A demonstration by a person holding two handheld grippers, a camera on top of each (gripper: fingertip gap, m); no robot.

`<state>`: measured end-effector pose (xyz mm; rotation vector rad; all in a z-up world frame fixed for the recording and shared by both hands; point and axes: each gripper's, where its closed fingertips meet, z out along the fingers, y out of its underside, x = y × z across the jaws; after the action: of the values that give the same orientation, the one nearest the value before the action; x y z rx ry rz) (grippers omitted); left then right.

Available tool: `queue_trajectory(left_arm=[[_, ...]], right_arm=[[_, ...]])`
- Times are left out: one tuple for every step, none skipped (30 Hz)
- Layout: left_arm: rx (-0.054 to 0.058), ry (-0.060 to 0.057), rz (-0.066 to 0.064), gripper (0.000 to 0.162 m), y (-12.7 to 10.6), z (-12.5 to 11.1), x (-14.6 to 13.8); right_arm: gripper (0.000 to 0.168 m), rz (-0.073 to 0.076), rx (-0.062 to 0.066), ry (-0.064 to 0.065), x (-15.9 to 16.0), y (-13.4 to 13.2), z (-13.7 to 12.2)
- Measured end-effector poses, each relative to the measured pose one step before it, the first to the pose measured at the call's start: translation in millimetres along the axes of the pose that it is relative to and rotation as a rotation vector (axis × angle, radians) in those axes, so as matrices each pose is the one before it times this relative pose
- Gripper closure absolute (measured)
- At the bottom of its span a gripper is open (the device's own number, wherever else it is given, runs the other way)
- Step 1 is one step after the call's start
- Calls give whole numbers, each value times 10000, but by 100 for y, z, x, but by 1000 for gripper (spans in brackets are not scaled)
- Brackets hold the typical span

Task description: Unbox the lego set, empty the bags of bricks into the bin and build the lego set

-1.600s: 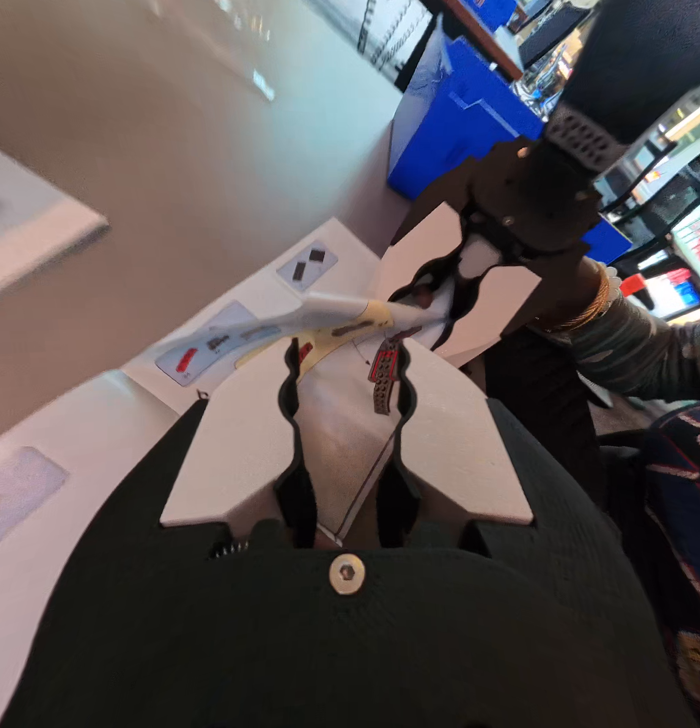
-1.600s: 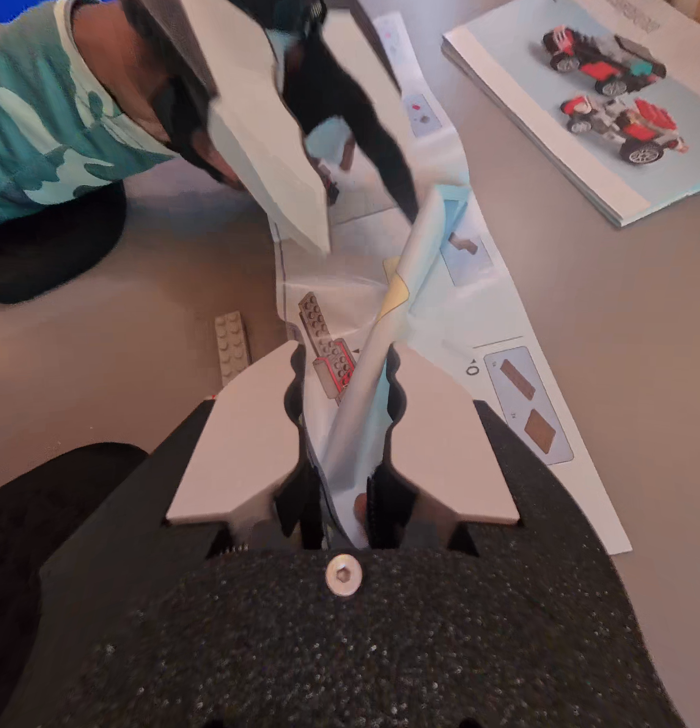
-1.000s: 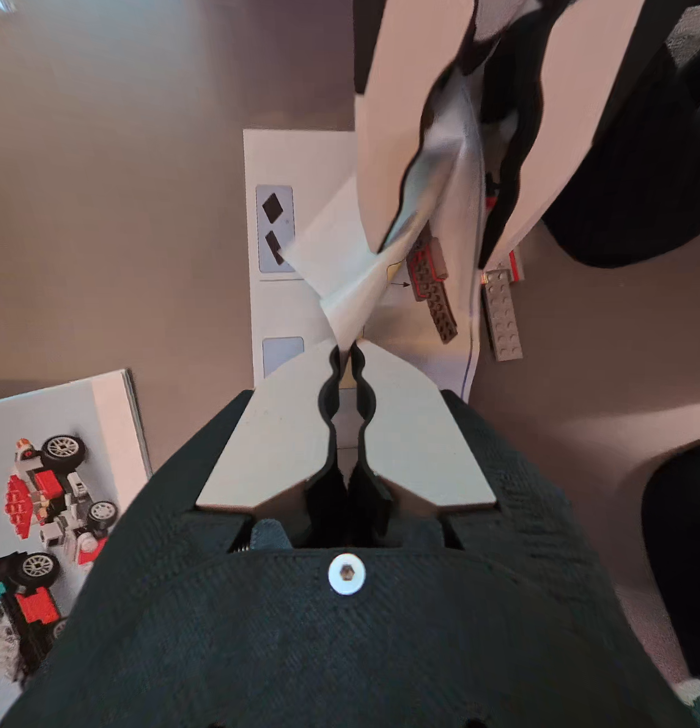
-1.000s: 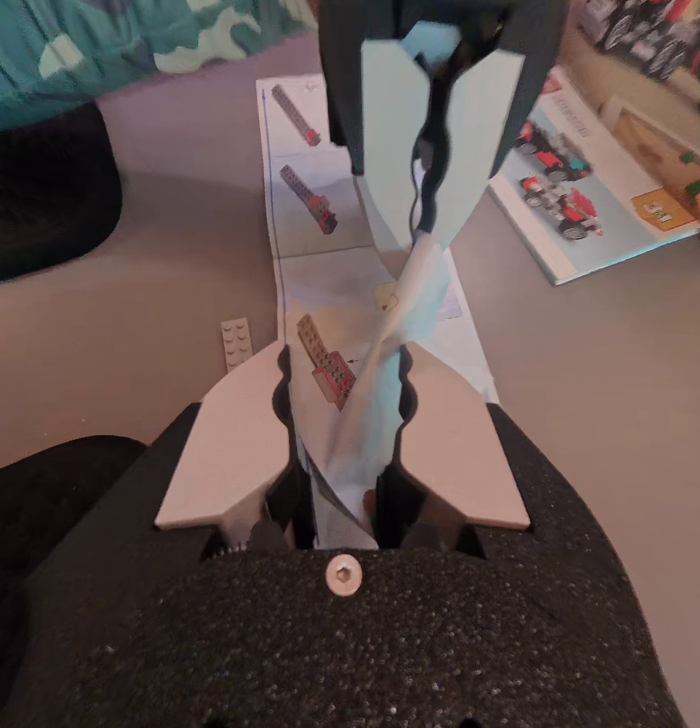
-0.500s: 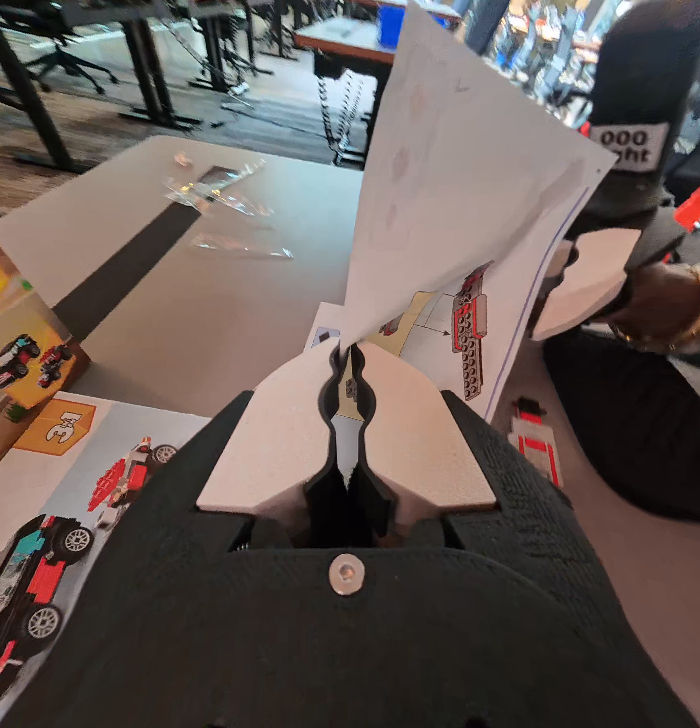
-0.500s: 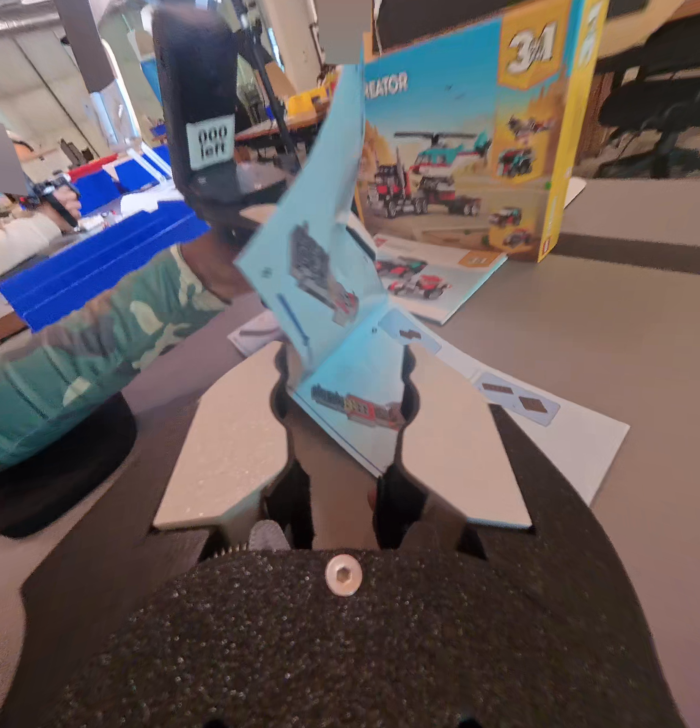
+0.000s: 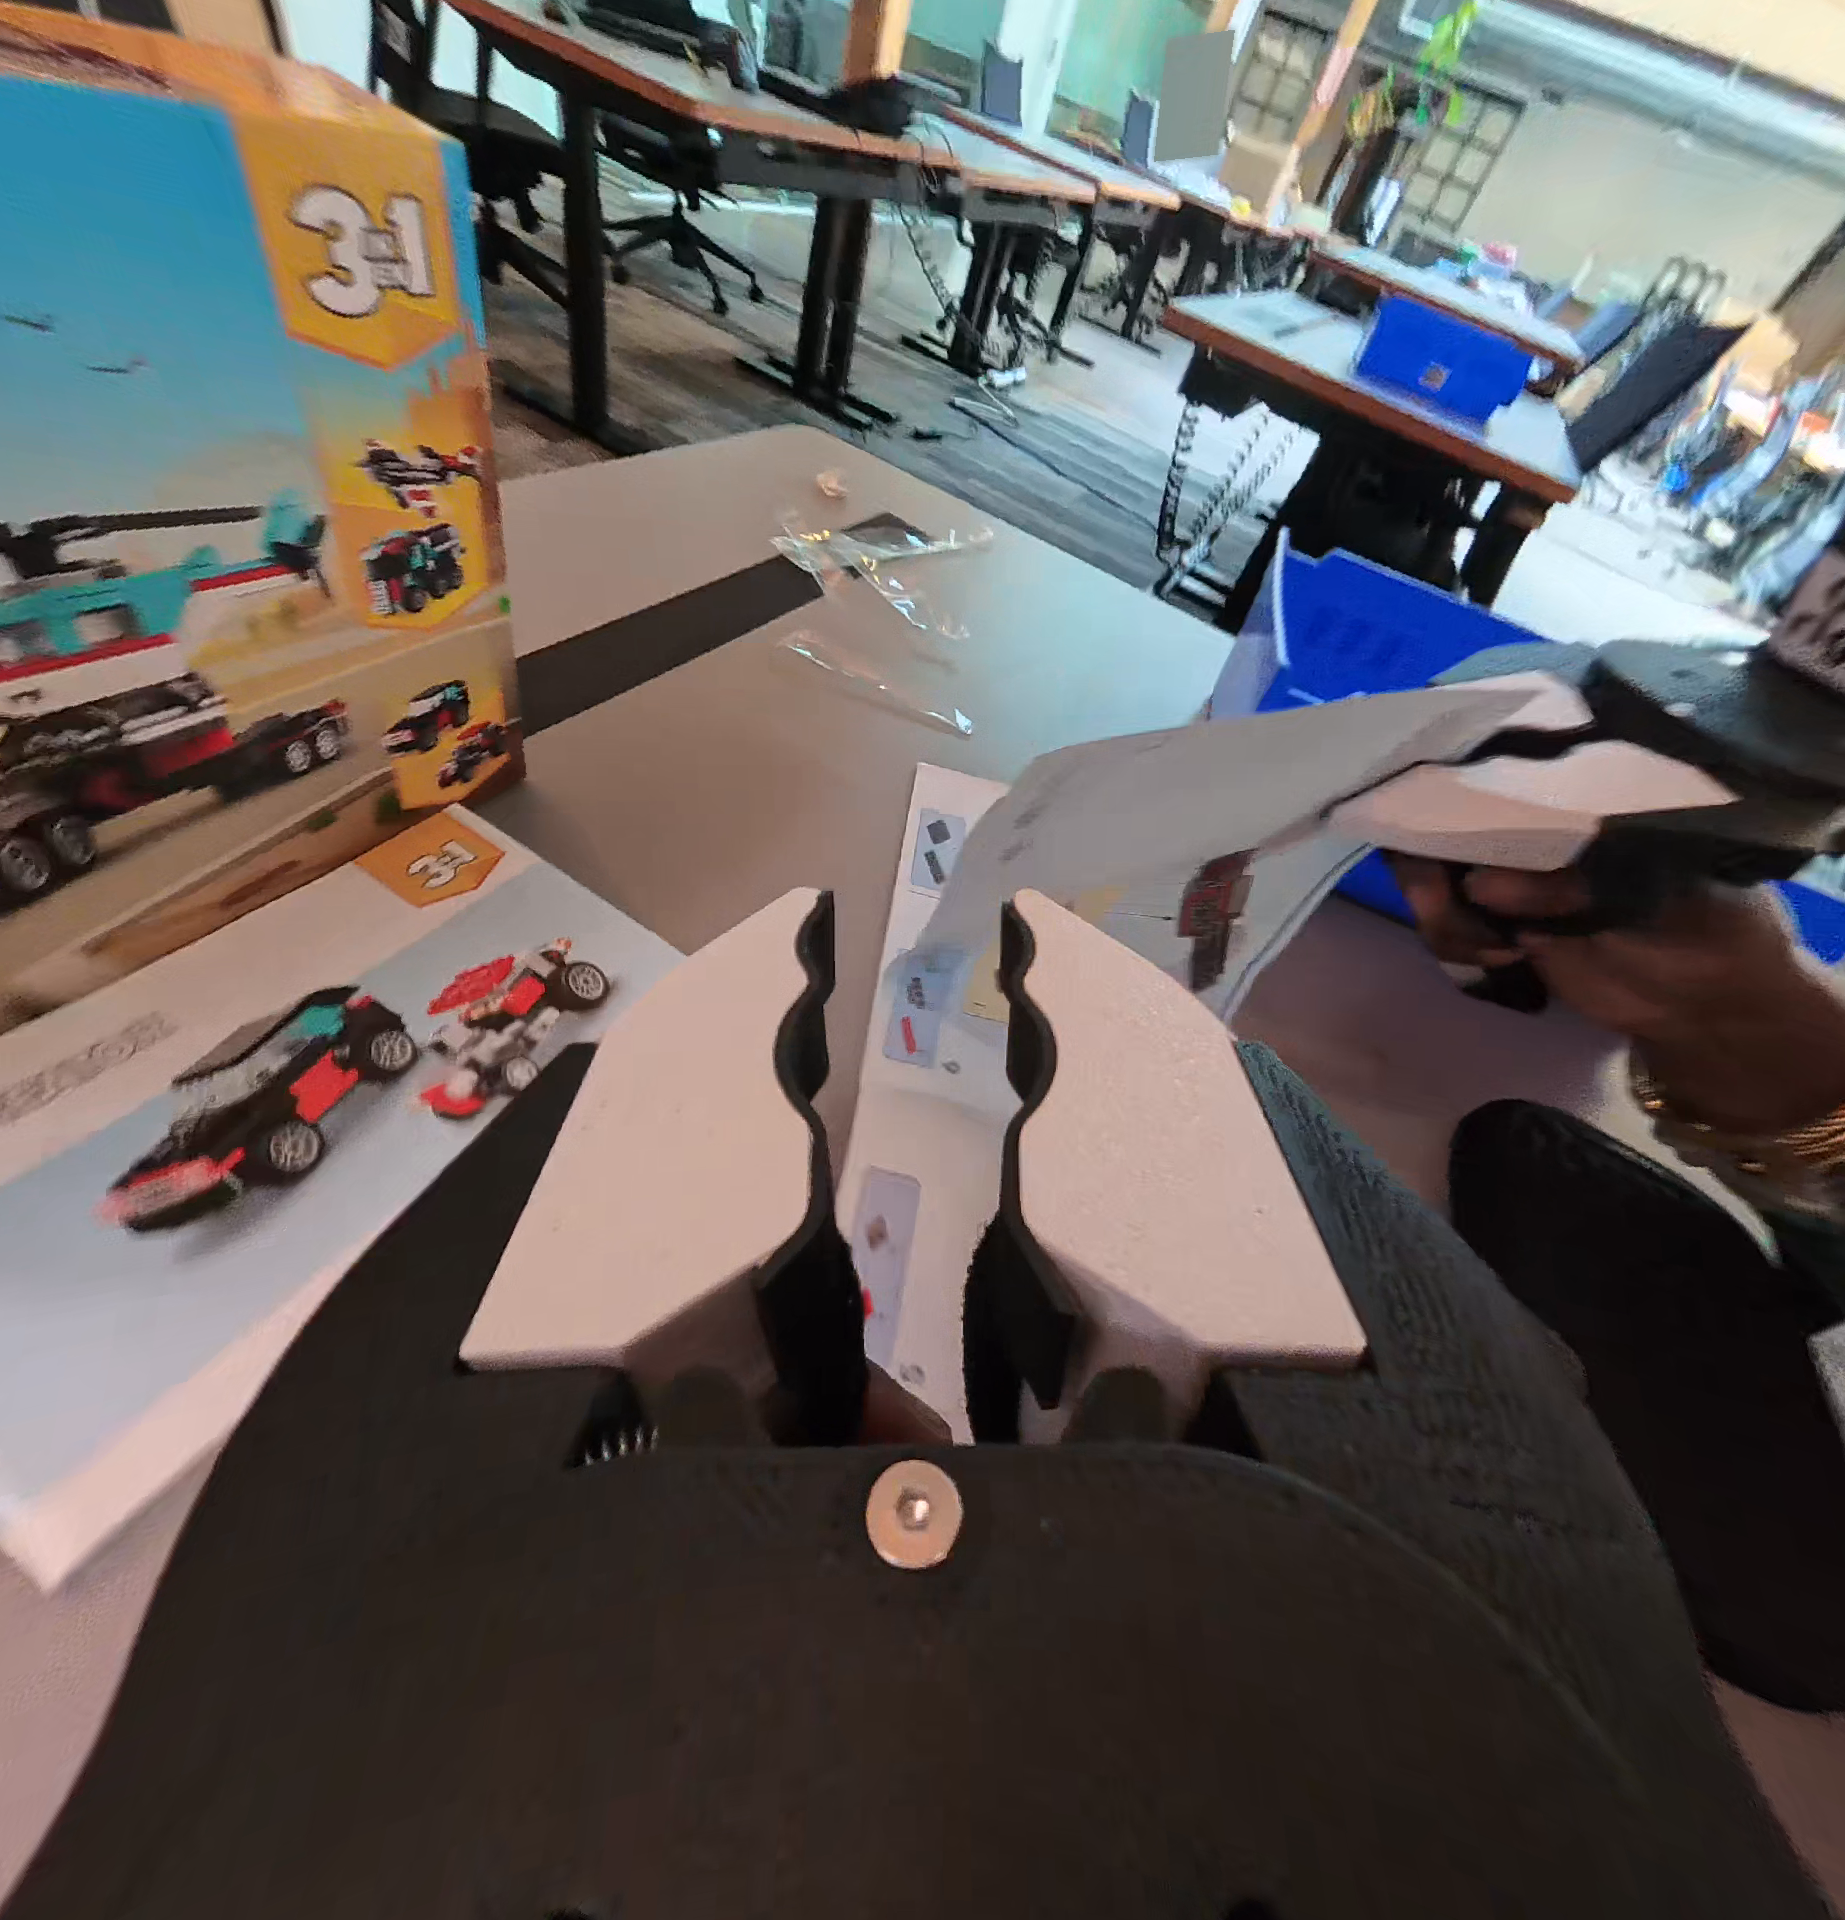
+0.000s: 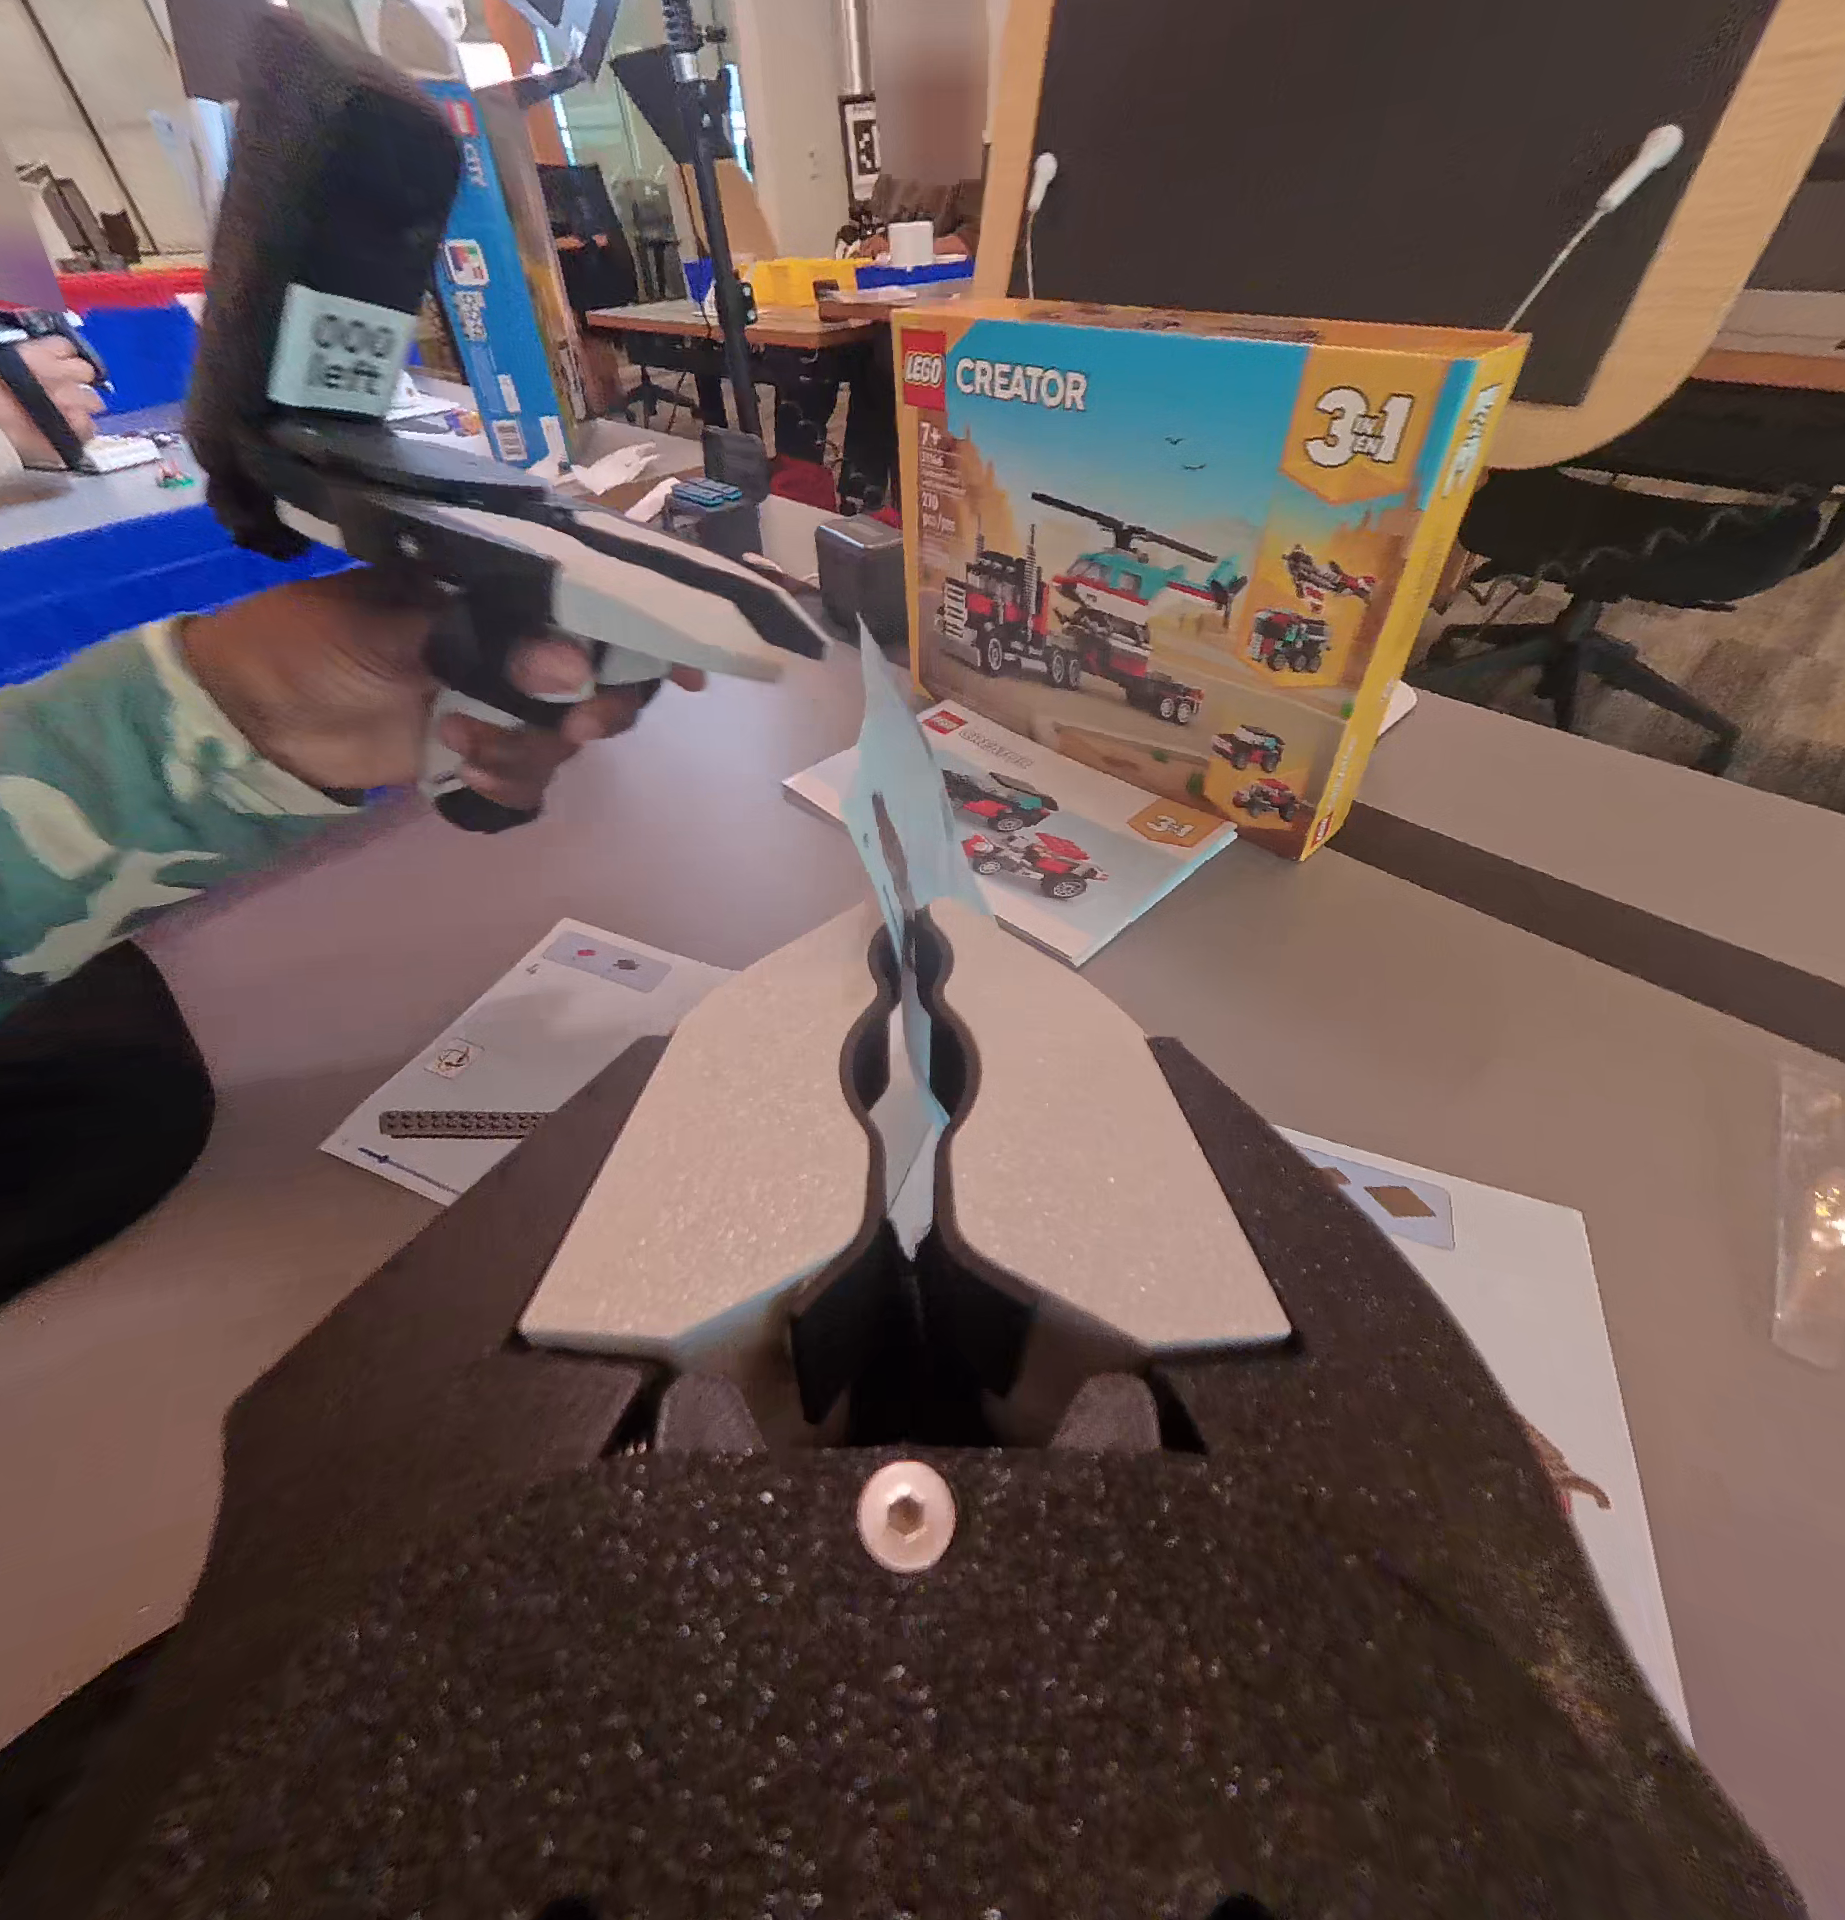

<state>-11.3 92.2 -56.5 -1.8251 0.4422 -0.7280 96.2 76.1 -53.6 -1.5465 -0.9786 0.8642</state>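
My left gripper [image 7: 913, 935] is open and empty, just above the open instruction booklet [image 7: 897, 1153] that lies on the grey table. My right gripper [image 8: 913, 925] is shut on one light-blue page [image 8: 902, 821] of that booklet and holds it lifted, edge-on. In the left wrist view the right gripper [image 7: 1469, 769] sits at the right with the raised page [image 7: 1157, 821] curving down from it. In the right wrist view the left gripper [image 8: 783, 655] hovers at the upper left, apart from the page. The blue bin [image 7: 1365, 634] stands behind the page.
The lego box [image 8: 1157, 561] stands upright at the back of the table, also in the left wrist view [image 7: 170, 468]. A second booklet with cars on its cover [image 8: 1053, 831] lies in front of it. Empty clear bags [image 7: 876, 592] lie farther back; another [image 8: 1822, 1195] at the right. One gripper's finger ends stand about 12 centimeters off the other's.
My left gripper has let go of the page and opened. My right gripper has shut on the page and now holds it up.
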Motion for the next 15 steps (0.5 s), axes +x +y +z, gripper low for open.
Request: queue_trajectory(left_arm=[[261, -32, -238, 132, -21, -1046, 466], [250, -3, -276, 132, 108, -916, 495], [178, 8, -298, 132, 312, -779, 508], [46, 0, -272, 132, 605, -669, 481], [-141, -67, -233, 132, 984, -521, 352], [-323, -165, -190, 132, 1312, -367, 164], [-473, -209, -71, 132, 1561, -182, 20], [-604, -234, 114, 132, 1758, -20, -127], [-722, -322, 244, 133, 1860, 138, -339], [-776, -369, 256, 134, 1809, 252, -463], [-775, -225, 206, 135, 1631, 302, -199], [-723, 56, 200, 135, 1388, 288, 304], [-591, 204, 251, 135, 1076, 252, 587], [-421, 176, 347, 133, 795, 221, 621], [-304, 131, 454, 127, 626, 210, 633]], right_arm=[[167, 79, 79, -94, -163, -4, 122], [167, 246, 105, -101, -6, 40, 9], [167, 334, 104, -36, 253, 115, -115], [168, 392, 104, 74, 571, 166, -252], [168, 460, 144, 149, 812, 143, -403], [168, 561, 222, 200, 992, 110, -480], [168, 625, 229, 242, 1145, 205, -476], [168, 585, 106, 212, 1151, 419, -380], [168, 509, -24, 150, 1029, 530, -294], [168, 325, -63, 204, 980, 495, -246], [168, 87, -68, 237, 833, 401, -214], [168, -8, -82, 212, 653, 334, -164], [167, -6, -71, 215, 578, 265, -118], [167, 33, -30, 204, 528, 189, -108], [167, 73, 38, 182, 512, 102, -99]])
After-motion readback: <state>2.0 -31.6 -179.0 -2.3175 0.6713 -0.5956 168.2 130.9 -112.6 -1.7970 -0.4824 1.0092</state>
